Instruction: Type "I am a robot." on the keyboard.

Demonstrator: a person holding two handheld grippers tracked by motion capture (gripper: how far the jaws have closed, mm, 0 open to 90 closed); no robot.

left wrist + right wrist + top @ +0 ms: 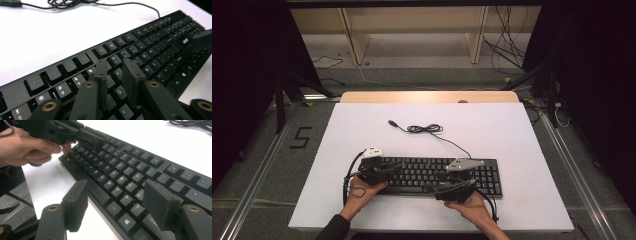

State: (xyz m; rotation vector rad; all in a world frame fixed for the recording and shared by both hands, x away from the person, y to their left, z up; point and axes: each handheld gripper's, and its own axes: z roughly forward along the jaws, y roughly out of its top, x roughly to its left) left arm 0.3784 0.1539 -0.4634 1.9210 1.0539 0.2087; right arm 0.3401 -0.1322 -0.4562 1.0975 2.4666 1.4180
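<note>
Nearest to the person, the left claw (116, 72) hovered over the left half of the black keyboard (432, 175), its two jaws parted by a narrow gap with nothing pinched between them; they stood just above the letter keys around the G. The left hand (361, 192) gripped the tool from the near edge of the bench (512, 135). The right claw (117, 202) was spread wide, released, one jaw out over the bare white surface in front of the keyboard and the other over the keys near the bottom row, so that the near edge of the keyboard ran between them untouched. The right hand (472, 207) held it from below.

The keyboard itself was a full-size one, matte black with white legends, a row of function keys along the far edge and a number pad at its right end. It lay flat toward the near side of the bench, roughly square to the front edge and a little right of centre.

Beyond it, its thin black cable (427, 129) wandered off across the white top in a loose tangle, ending in a plug (393, 123) lying free.
</note>
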